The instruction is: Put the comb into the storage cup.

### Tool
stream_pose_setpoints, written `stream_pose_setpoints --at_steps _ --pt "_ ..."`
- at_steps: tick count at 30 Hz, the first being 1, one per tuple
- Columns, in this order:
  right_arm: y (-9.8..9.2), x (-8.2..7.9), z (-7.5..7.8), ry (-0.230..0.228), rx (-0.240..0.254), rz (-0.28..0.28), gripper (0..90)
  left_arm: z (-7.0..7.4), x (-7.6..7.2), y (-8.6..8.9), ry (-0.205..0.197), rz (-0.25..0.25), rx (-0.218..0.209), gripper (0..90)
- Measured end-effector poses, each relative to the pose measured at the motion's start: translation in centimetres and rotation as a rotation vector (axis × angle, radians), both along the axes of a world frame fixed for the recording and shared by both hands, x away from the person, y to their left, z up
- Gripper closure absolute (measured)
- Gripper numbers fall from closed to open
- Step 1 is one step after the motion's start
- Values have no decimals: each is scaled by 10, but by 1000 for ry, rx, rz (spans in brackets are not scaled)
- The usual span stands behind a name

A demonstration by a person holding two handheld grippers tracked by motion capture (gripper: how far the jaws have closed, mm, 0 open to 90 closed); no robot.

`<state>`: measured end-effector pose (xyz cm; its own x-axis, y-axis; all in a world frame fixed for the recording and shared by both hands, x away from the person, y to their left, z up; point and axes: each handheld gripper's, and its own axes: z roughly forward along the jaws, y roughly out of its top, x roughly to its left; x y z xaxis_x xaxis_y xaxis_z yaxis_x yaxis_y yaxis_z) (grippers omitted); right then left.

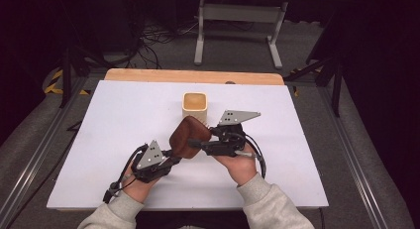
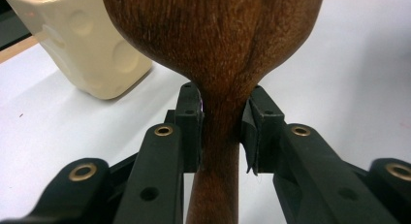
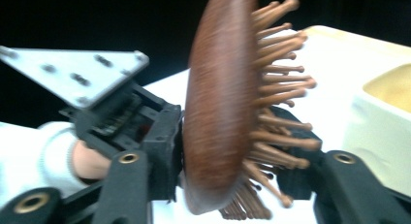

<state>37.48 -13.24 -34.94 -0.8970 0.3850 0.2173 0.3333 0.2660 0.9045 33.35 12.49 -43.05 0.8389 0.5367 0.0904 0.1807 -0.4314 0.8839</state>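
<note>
Near the middle of the white worktop point(image 1: 124, 140), a wooden hairbrush point(image 1: 188, 137) is held clear of the surface between both grippers, just in front of the cream square cup point(image 1: 194, 106).

Left gripper point(image 1: 171, 157): its fingers point(image 2: 191, 122) pinch the brush's neck, where the handle widens into the head. In the left gripper view both pads press flat against the wood from either side. Gripping at the narrow waist likely keeps the brush from sliding along its length, since the head flares just above the pads.

Right gripper point(image 1: 198, 142): comes in from the other side. In the right gripper view the brush head stands on edge between its fingers, smooth back toward one finger point(image 3: 162, 136), wooden bristles point(image 3: 281, 98) toward the other. The back-side finger appears to touch the wood; the bristle-side finger sits among the pins, and contact there is partly hidden. Judgement: fingers closing on or lightly clamping the head, not spread wide.

Brush orientation: head tilted up and toward the cup, handle toward the person. Judgement: this looks like a hand-over or re-grip in mid-air, with the left holding the neck steady while the right takes the head, possibly to stand the brush in the cup. Cup looks empty from the high view.

Risk: bristles may flex under the finger and let the head twist.
</note>
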Motion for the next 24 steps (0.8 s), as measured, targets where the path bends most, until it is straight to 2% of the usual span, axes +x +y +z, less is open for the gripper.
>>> stream_pose_setpoints --at_steps 9,11,14,16,21,22,23,24 --pt "6 -5 10 -41 -8 38 584 3 1 2 -3 -18 -26 713" --pt "6 -6 11 -50 -14 39 595 4 2 4 -3 -21 -46 686" --pt "6 -6 16 -76 -34 27 598 5 3 7 -2 -25 -80 573" --pt "5 -5 20 -78 -22 35 598 6 5 10 -5 -22 -93 468" --pt "3 -4 36 -109 -36 32 598 10 8 16 -11 -25 -132 170" --pt "3 -4 36 -109 -36 32 598 10 8 16 -11 -25 -132 133" --pt "2 -4 39 -114 -35 32 598 10 9 19 -11 -29 -155 133" --pt "1 -3 44 -125 -38 31 598 10 9 20 -18 -23 -158 70"
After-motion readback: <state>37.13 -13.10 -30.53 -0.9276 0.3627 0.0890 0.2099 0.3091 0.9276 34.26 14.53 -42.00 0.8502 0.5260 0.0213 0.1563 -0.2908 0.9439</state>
